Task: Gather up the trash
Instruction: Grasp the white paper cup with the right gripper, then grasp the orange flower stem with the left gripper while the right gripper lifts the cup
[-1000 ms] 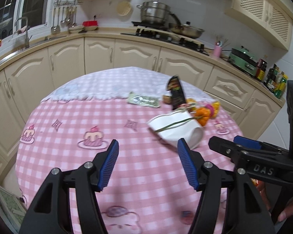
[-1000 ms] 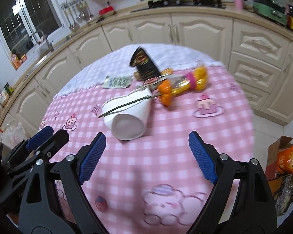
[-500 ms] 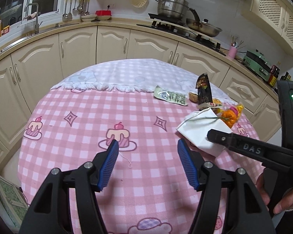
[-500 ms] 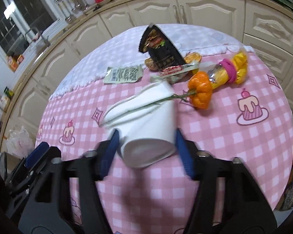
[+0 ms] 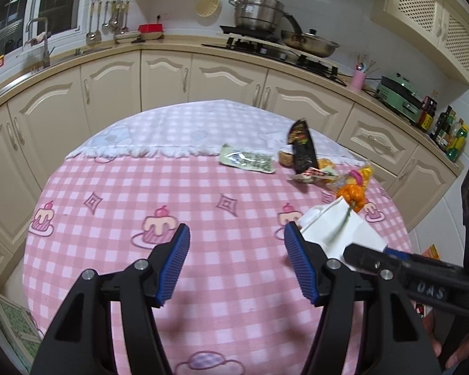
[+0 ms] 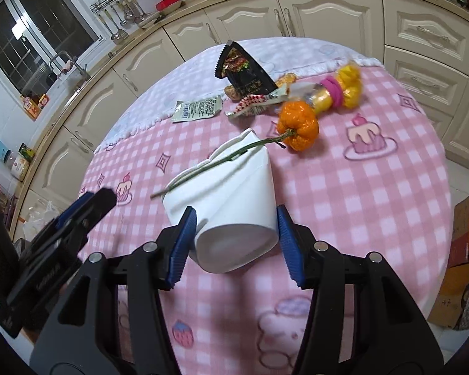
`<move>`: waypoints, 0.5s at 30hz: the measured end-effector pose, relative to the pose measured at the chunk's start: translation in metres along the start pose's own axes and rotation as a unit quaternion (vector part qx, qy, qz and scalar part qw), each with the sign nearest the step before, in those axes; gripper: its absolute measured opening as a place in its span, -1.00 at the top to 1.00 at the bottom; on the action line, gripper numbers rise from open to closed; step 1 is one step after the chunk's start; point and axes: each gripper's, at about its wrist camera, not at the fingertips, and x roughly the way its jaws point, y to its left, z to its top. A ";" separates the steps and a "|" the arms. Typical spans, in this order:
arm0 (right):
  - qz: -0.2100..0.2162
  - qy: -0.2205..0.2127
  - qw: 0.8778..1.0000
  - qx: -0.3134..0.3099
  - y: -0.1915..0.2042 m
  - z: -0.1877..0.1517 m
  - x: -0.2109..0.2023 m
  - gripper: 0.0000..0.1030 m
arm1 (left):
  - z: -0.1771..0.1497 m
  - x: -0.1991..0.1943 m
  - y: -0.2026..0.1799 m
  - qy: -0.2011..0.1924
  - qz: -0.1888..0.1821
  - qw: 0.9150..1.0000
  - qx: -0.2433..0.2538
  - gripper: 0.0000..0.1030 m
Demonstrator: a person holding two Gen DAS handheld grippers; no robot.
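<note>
Inspection of the round worktop [image 6: 375, 187], covered in a pink checked cloth with cake motifs. The item under collection, a crushed white paper cup [image 6: 231, 200], lies on its side near the worktop's near edge. Its long axis runs away from the right hand-held gripper [image 6: 234, 243], base toward the camera and flattened mouth pointing to the remaining litter. A thin green stem [image 6: 222, 161] rests across the cup's upper side and leads to a small orange pumpkin-shaped fruit [image 6: 298, 129] just beyond the mouth.

Right hand-held gripper: its jaws have just been closing, and the cup's base sits between the blue ribbed pads [image 6: 183, 245]. Both pads appear to bear on the cup wall, so I judge the cup clamped at its base end.

Left hand-held gripper [image 5: 236, 259]: jaws apart, nothing between them, only bare cloth beneath. In its view the cup [image 5: 334, 231] lies just to its right, touching no pad.

Other litter sits well beyond the cup: a black snack packet [image 6: 242, 72] standing tilted, a flat green-and-white sachet [image 6: 197, 109], a yellow wrapped bundle with a pink band [image 6: 337, 89].

Judgement: the right hand is the nearer and already engaged. The stem may slide off when the cup is lifted.
</note>
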 end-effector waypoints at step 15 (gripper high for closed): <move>0.058 0.012 0.998 -0.005 -0.010 -0.032 -0.041 0.00 | 0.013 -0.014 -0.028 -0.016 -0.002 1.000 0.012 -0.22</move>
